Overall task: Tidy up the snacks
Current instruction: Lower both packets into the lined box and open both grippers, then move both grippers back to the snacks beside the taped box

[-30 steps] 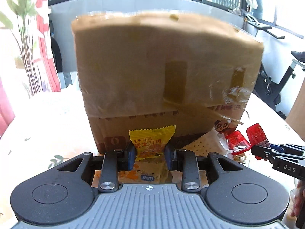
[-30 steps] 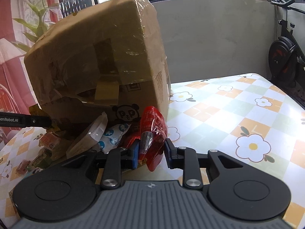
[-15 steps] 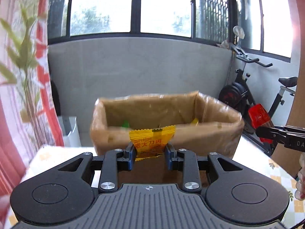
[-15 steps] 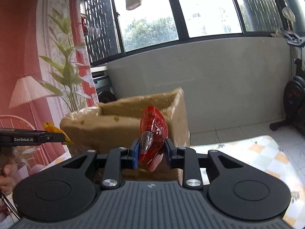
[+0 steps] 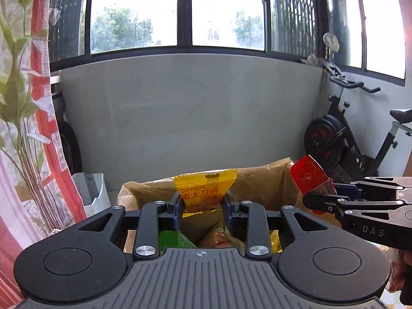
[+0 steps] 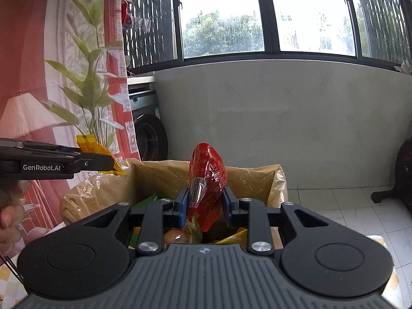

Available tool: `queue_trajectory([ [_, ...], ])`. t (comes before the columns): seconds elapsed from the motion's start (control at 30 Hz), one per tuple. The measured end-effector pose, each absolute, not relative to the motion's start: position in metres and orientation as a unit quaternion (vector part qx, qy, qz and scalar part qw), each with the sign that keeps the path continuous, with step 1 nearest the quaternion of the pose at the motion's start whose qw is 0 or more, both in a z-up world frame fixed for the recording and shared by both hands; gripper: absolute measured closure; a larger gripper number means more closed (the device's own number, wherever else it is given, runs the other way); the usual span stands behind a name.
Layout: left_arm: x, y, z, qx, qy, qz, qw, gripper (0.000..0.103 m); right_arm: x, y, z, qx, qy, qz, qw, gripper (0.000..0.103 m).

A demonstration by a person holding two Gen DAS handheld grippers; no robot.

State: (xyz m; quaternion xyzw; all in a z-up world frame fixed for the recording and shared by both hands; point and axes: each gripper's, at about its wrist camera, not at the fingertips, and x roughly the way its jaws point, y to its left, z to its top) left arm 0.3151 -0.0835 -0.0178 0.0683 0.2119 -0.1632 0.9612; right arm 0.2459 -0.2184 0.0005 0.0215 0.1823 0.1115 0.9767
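Observation:
My left gripper (image 5: pixel 203 206) is shut on a yellow snack packet (image 5: pixel 204 189) and holds it above the open cardboard box (image 5: pixel 257 182). My right gripper (image 6: pixel 204 206) is shut on a red snack packet (image 6: pixel 207 177), also above the open box (image 6: pixel 159 175). The right gripper with its red packet (image 5: pixel 310 176) shows at the right of the left wrist view. The left gripper with its yellow packet (image 6: pixel 96 152) shows at the left of the right wrist view. Inside the box lie a green packet (image 5: pixel 175 239) and other wrapped snacks (image 6: pixel 180 234).
The box stands on a table with a flowered checked cloth (image 6: pixel 386 283). A grey wall (image 5: pixel 193 113) and windows are behind. An exercise bike (image 5: pixel 347 141) stands at the right, a plant (image 6: pixel 87 82) and a red curtain at the left.
Both grippers have risen from the table beside the box to above its open top, each still holding its packet. The box's inside has come into view.

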Motion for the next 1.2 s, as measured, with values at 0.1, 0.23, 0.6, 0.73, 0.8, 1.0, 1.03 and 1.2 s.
queue_trajectory([
  [0.1, 0.323, -0.087, -0.026, 0.074, 0.222, -0.156, 0.960, 0.070, 0.256, -0.213, -0.005, 0.016, 0.196, 0.100, 0.975, 0.075],
  [0.23, 0.328, -0.077, -0.031, 0.052, 0.235, -0.159, 0.958, 0.056, 0.257, -0.219, -0.012, 0.008, 0.211, 0.083, 0.974, 0.067],
  [0.6, 0.296, -0.062, -0.023, 0.076, 0.199, -0.153, 0.965, 0.027, 0.224, -0.227, -0.004, 0.011, 0.183, 0.087, 0.979, 0.039],
  [0.73, 0.274, -0.050, -0.020, 0.074, 0.188, -0.157, 0.967, 0.027, 0.207, -0.225, -0.001, 0.008, 0.171, 0.096, 0.981, 0.038],
  [0.8, 0.263, -0.042, -0.020, 0.069, 0.183, -0.154, 0.968, 0.027, 0.197, -0.224, -0.002, 0.010, 0.167, 0.104, 0.980, 0.038],
  [1.0, 0.228, -0.013, -0.028, 0.047, 0.183, -0.153, 0.970, 0.027, 0.166, -0.223, -0.011, 0.004, 0.161, 0.123, 0.979, 0.038],
  [1.03, 0.222, -0.008, -0.031, 0.045, 0.184, -0.152, 0.970, 0.027, 0.161, -0.223, -0.014, 0.003, 0.161, 0.125, 0.979, 0.038],
  [1.2, 0.206, 0.015, -0.053, 0.036, 0.195, -0.150, 0.969, 0.027, 0.141, -0.230, -0.034, 0.008, 0.161, 0.126, 0.979, 0.038],
])
